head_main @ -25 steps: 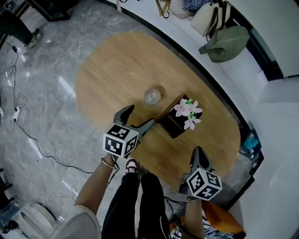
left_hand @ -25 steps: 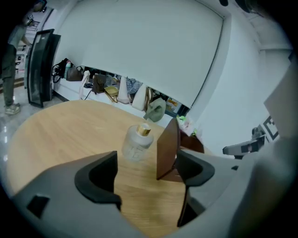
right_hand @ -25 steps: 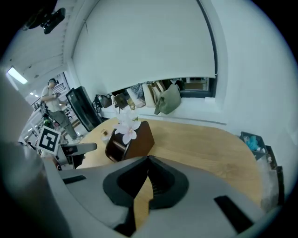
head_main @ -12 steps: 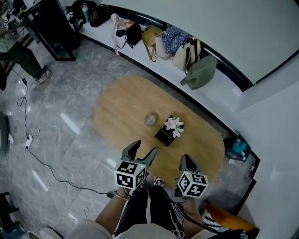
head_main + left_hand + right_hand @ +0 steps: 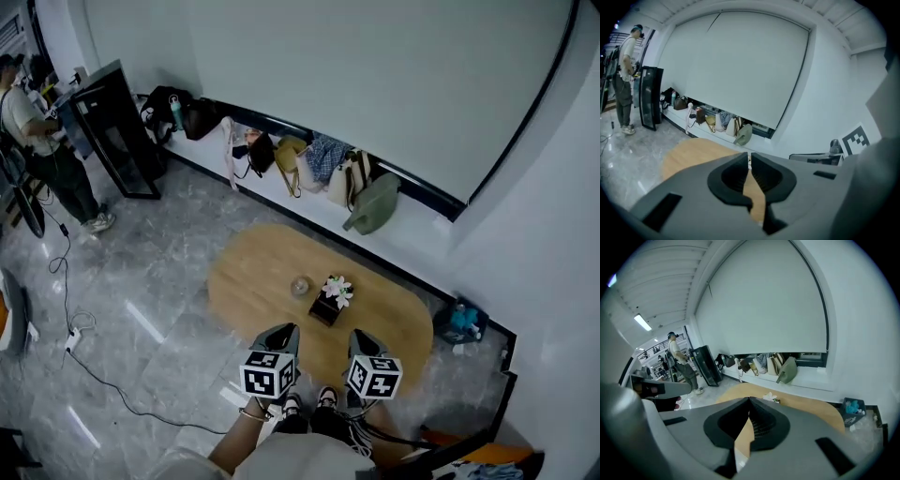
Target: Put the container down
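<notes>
Holding both above the near edge of the oval table (image 5: 253, 272), you have your left gripper (image 5: 280, 335) with jaws that have just been closing on nothing, and your right gripper (image 5: 362, 339) pressed together, also empty. One glass container (image 5: 300, 286) stands mid-table, just beside one flower box (image 5: 326, 309). Open floor (image 5: 159, 281) spreads to the left.

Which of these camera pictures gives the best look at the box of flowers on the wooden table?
The head view: the flower box shows whole, pale blossoms over a dark box, on the table beside a glass. The right gripper view catches only the blossoms past the right gripper. The left gripper view hides it.
</notes>
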Motion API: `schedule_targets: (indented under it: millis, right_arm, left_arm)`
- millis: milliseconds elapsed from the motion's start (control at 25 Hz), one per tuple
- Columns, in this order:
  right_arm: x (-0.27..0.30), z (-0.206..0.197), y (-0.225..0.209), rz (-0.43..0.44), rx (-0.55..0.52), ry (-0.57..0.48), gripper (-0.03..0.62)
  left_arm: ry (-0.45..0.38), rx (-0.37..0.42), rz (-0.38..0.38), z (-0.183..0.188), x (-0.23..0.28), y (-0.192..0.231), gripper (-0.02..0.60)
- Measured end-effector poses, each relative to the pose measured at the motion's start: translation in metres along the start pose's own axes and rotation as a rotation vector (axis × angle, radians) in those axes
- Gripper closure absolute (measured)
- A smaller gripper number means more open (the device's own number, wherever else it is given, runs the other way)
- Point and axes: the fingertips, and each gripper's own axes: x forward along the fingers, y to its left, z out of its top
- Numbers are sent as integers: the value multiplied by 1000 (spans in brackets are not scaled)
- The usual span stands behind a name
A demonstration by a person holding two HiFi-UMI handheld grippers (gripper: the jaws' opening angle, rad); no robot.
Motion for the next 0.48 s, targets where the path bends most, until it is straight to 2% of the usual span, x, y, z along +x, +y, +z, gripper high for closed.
schedule_targets:
  millis: [160,480]
  right_arm:
    - [-32,7,15,4,-21,-32,571]
    - [-71,49,39,18,-61,-116,571]
  left_arm:
    - [-23,35,-24,8,-31,-21,574]
    - [-70,69,22,34,-64,-30,574]
